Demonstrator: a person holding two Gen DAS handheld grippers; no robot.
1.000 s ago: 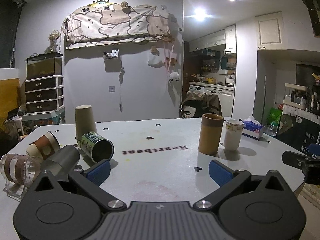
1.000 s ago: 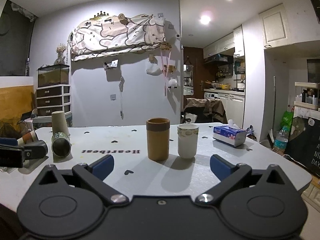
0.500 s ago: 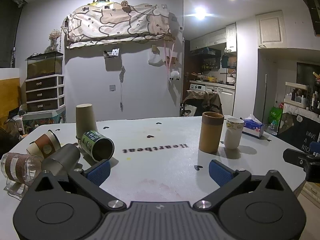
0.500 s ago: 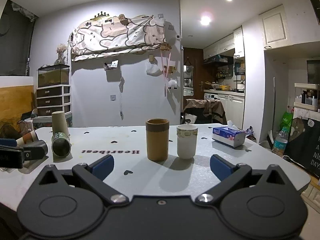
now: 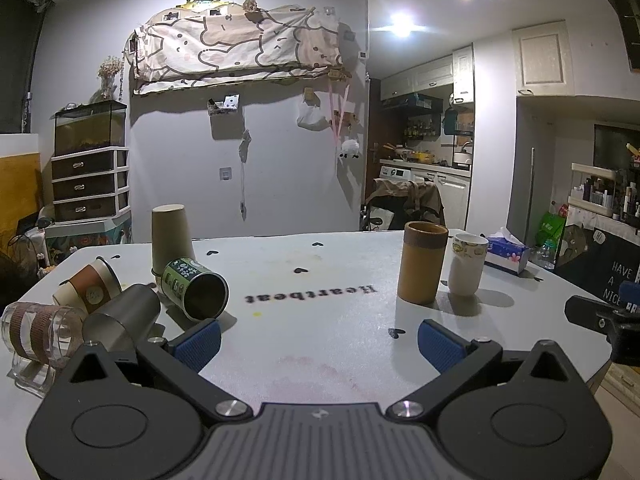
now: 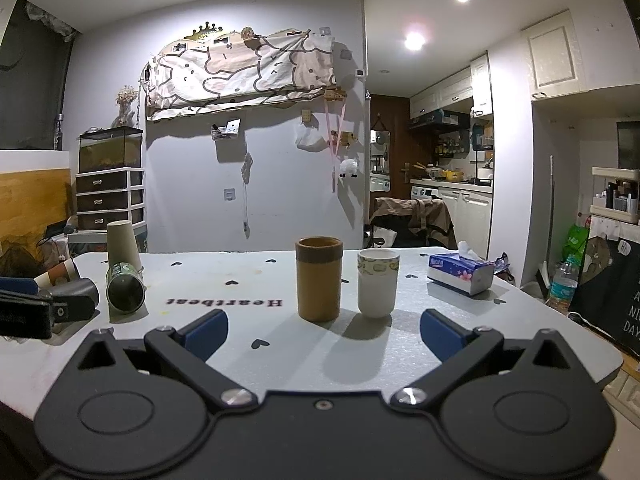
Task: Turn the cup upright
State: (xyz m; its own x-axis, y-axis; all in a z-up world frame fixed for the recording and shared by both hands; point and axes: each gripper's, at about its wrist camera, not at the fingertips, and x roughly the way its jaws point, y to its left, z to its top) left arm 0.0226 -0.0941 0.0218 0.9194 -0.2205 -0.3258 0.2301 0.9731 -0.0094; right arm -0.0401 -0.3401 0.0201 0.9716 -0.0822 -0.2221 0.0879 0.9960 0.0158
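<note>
Green cup (image 5: 196, 294) lies sideways on table (image 5: 320, 320), dark mouth facing camera.

The right gripper (image 6: 323, 334) hangs wide apart over the white table (image 6: 520, 344). Ahead stand a tan cup (image 6: 319, 284) and a white cup (image 6: 377, 283), upright, side by side. Far left, a green cup (image 6: 125, 287) lies tipped, mouth toward us.

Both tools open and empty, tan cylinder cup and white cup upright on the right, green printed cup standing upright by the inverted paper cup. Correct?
Not quite. The green printed cup lies on its side, its open mouth toward the camera, beside the inverted paper cup; the left wrist view shows it. The rest holds: left tool and right tool open and empty, tan cylinder cup and white cup upright.
</note>
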